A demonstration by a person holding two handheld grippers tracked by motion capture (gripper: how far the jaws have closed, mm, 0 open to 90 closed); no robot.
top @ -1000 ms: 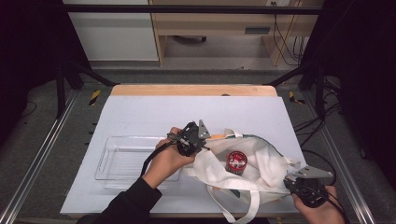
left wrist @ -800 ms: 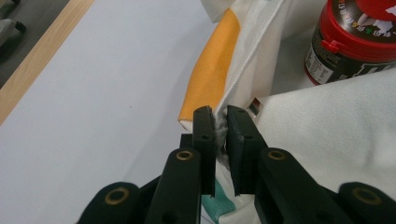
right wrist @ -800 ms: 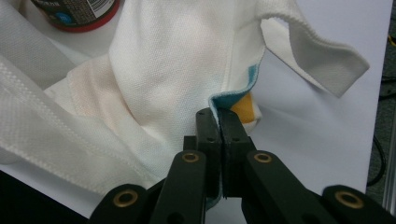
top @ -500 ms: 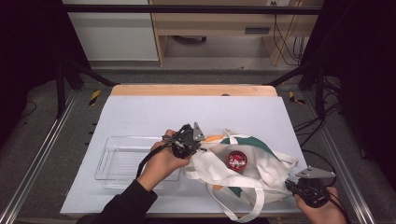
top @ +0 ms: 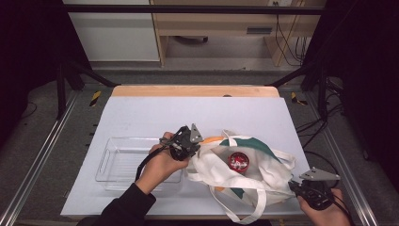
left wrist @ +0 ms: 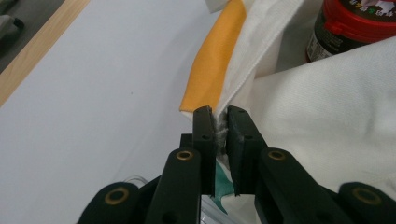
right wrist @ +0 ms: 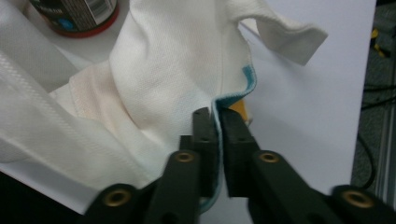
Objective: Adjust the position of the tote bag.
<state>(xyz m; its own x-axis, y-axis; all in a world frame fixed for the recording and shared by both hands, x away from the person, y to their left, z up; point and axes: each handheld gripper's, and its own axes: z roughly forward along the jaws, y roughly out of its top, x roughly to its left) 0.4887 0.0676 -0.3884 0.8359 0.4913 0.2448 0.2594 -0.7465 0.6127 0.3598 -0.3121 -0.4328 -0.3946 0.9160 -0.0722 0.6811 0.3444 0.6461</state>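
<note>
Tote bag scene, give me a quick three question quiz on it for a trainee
1. True or false: the left gripper is shut on the tote bag.
2. What sits in the bag's open mouth? A. a red-lidded jar B. a banana C. a mug
3. Which thing lies on the table beside the person's left hand?

Key
1. True; the right gripper pinches its rim too.
2. A
3. The clear plastic tray.
</note>
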